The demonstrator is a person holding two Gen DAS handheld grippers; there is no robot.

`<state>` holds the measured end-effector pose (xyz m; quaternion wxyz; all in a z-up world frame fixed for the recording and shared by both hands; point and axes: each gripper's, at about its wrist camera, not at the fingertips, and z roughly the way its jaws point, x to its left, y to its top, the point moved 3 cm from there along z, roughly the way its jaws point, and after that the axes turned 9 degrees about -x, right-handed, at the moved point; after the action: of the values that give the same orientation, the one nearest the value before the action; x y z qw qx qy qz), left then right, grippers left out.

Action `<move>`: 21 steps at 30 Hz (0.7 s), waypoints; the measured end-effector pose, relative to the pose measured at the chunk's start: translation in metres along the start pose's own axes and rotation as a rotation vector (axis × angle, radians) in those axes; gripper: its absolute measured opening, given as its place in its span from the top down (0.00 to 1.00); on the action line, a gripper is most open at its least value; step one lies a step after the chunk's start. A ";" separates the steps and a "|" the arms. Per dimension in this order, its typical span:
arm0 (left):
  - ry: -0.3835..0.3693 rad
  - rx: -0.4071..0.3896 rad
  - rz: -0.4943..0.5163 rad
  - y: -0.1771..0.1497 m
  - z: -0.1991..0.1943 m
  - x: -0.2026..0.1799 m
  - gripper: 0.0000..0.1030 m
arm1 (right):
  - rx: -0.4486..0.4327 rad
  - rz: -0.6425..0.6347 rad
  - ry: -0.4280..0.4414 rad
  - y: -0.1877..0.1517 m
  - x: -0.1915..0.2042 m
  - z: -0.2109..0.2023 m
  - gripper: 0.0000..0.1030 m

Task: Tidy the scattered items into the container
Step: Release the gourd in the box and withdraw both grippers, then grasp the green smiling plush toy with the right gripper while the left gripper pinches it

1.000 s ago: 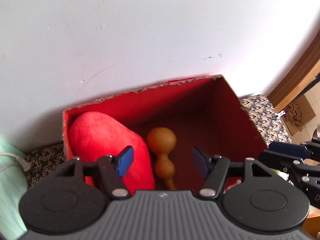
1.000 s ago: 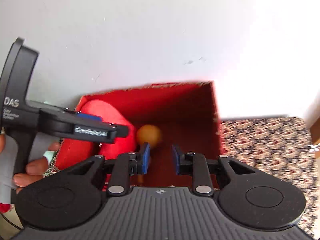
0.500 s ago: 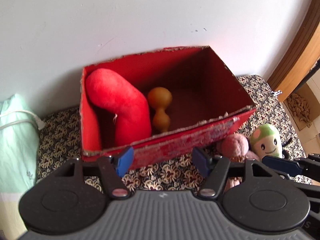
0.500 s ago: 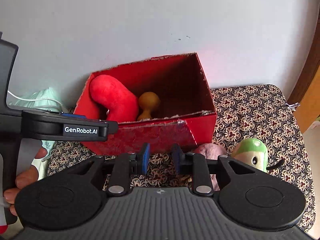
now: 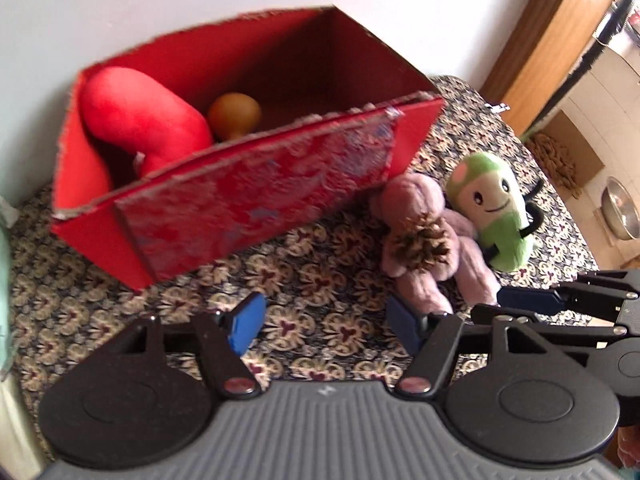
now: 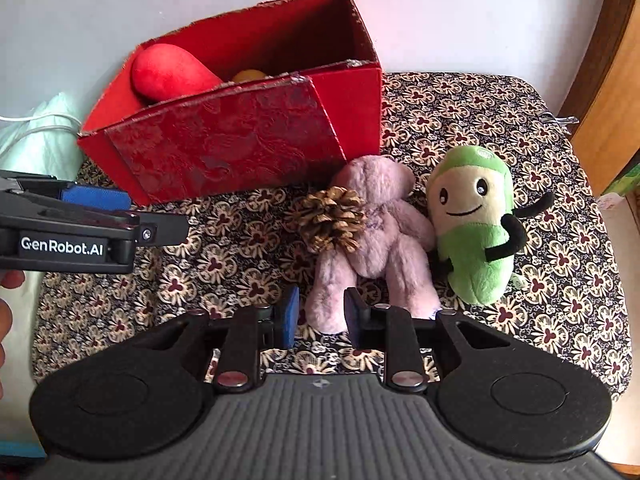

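Box (image 6: 224, 148) receded — teddy (image 6: 372, 236) before right hand-held gripper (image 6: 320, 316)

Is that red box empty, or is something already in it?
Not empty. The red box holds a red plush and a brown gourd; much inside space remains.

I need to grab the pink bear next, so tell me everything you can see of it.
The pink bear is a fuzzy, pale mauve plush lying on the patterned cloth, seemingly back up, head toward the red box, legs toward the camera. A pine cone rests against its left side, and the green plush seems to touch its right. One leg lies just beyond the right hand-held gripper, untouched.
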<state>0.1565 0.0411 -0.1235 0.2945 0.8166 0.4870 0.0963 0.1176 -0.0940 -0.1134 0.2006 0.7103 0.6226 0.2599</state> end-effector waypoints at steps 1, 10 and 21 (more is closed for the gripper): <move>-0.006 0.006 0.004 -0.001 0.005 -0.004 0.32 | -0.002 -0.006 -0.006 -0.002 -0.004 0.001 0.74; -0.013 0.000 0.034 0.013 0.037 -0.033 0.27 | -0.060 0.017 -0.028 0.007 -0.046 -0.001 0.74; -0.005 -0.045 0.078 0.046 0.045 -0.072 0.21 | -0.062 0.066 -0.108 0.040 -0.113 0.021 0.46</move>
<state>0.1741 -0.0544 -0.1241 0.3099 0.8284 0.4519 0.1167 0.1517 -0.2106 -0.1186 0.2471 0.7371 0.5787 0.2466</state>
